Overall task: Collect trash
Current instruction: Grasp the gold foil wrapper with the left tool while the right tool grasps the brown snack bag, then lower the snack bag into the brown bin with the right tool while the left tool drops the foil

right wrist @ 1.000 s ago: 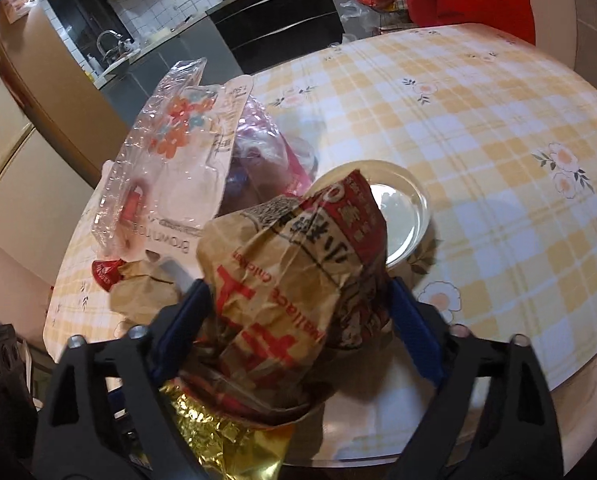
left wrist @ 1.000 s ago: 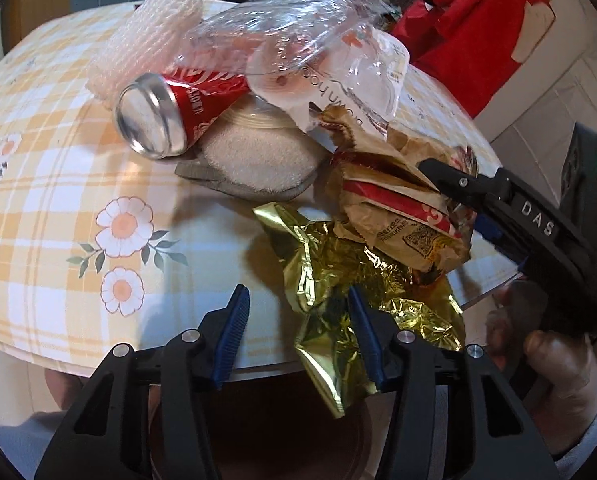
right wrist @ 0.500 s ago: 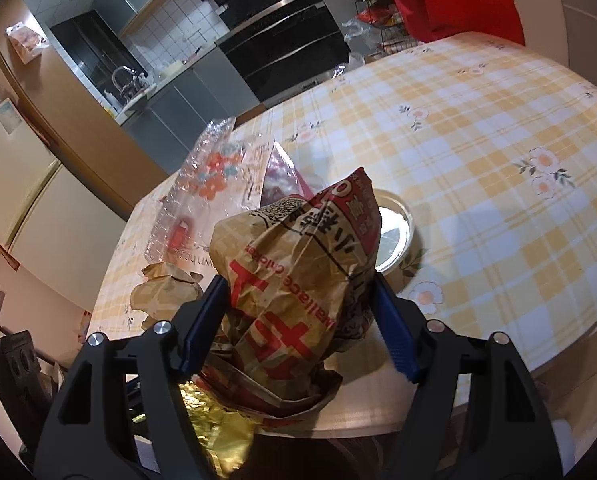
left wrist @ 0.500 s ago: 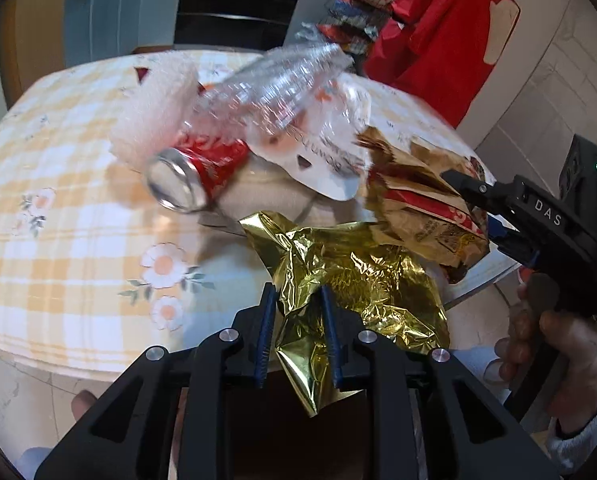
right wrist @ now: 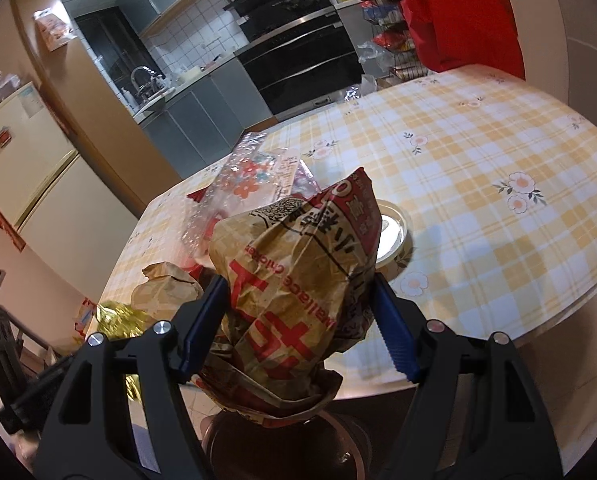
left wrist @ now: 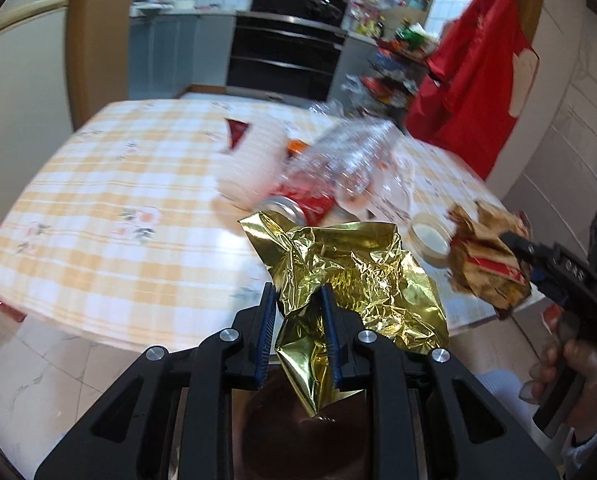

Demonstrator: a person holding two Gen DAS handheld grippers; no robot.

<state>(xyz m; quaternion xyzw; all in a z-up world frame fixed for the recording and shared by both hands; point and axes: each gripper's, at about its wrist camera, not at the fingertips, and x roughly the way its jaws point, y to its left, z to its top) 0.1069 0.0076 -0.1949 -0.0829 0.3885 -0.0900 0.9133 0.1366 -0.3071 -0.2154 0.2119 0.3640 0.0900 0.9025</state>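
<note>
My left gripper (left wrist: 297, 336) is shut on a crumpled gold foil wrapper (left wrist: 350, 276) and holds it off the table's near edge. My right gripper (right wrist: 300, 330) is shut on a crumpled brown and red paper food bag (right wrist: 294, 276), also lifted; the bag shows at the right of the left wrist view (left wrist: 486, 264). On the yellow checked table (left wrist: 110, 216) lie a red soda can (left wrist: 298, 206), clear plastic packaging (left wrist: 354, 164), white foam netting (left wrist: 254, 168) and a round lid (right wrist: 394, 232).
A dark round opening (right wrist: 282, 448) sits below both grippers at the table's edge. A second crumpled paper piece (right wrist: 166, 292) lies on the table. Red cloth (left wrist: 478, 72) hangs at the right. Kitchen counters and an oven (left wrist: 286, 56) stand behind.
My left gripper closed on the gold foil and lifted it back off the table. My right gripper closed on the paper bag and pulled it up and back from the pile.
</note>
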